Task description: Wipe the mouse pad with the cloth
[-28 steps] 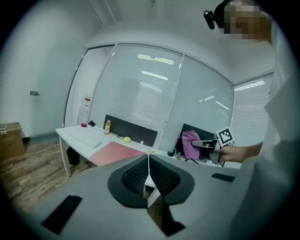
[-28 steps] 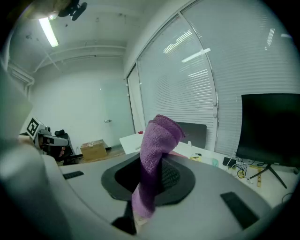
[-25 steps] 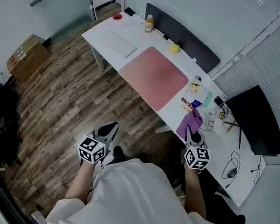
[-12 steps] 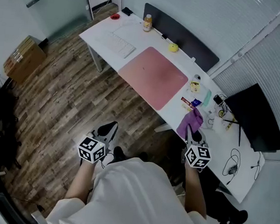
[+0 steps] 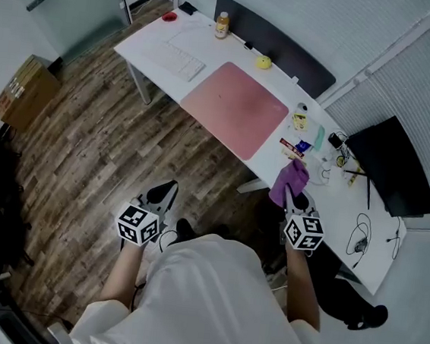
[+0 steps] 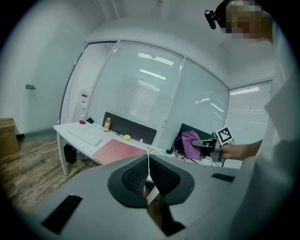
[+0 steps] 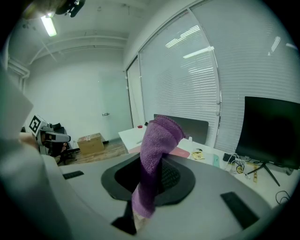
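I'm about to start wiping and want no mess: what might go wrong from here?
The purple cloth sits between the right gripper's jaws as a narrow fold, so it may slip out under wiping pressure. Small packets lie close to the pink mouse pad's right edge and the keyboard beside its left; a wide sweep might push them.
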Tool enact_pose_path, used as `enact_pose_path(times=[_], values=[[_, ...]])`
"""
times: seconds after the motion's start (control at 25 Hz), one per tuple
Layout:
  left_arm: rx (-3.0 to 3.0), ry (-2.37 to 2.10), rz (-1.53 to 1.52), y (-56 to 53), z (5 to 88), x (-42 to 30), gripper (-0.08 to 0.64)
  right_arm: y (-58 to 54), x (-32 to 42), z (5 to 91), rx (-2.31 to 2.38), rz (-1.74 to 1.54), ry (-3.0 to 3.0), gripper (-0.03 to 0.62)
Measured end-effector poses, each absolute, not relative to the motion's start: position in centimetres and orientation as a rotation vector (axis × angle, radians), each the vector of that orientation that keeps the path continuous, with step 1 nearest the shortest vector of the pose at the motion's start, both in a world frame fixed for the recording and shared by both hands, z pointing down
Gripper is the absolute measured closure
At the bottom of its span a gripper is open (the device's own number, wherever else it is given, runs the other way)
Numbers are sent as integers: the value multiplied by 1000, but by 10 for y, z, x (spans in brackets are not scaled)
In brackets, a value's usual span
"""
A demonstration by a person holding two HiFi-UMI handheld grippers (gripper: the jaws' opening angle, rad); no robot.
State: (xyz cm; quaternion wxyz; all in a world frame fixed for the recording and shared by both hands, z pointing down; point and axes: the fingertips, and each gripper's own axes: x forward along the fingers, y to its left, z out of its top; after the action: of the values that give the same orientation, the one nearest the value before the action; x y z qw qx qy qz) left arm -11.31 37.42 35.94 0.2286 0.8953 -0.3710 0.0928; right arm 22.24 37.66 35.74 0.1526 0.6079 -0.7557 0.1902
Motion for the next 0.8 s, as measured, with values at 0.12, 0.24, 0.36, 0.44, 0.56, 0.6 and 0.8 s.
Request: enact_pose_path(times=[0.12,0.24,0.36,0.44,0.56,0.6,0.8], values=[[2472,-1011,262,369,361,-130,540,377,210,355,1753,538,-2156,518],[2482,-1002,264,364,361,-144,540,377,201,350,1771,528,-2147,518],[2491,-997,266,359,361,-155,540,378,195,349,1784,516,-2137,518],[2497,-999,265,356,361,-161,540,379,192,348,1788,509,-2133,518],[2497,-1007,254,351,360,-168,540,378,190,346,1789,504,-2129,518],[2495,-1009,251,349,360,-169,540,377,190,346,1787,507,-2128,518],[2484,-1007,250,341,363,-168,540,366,190,351,1771,530,-2127,518]])
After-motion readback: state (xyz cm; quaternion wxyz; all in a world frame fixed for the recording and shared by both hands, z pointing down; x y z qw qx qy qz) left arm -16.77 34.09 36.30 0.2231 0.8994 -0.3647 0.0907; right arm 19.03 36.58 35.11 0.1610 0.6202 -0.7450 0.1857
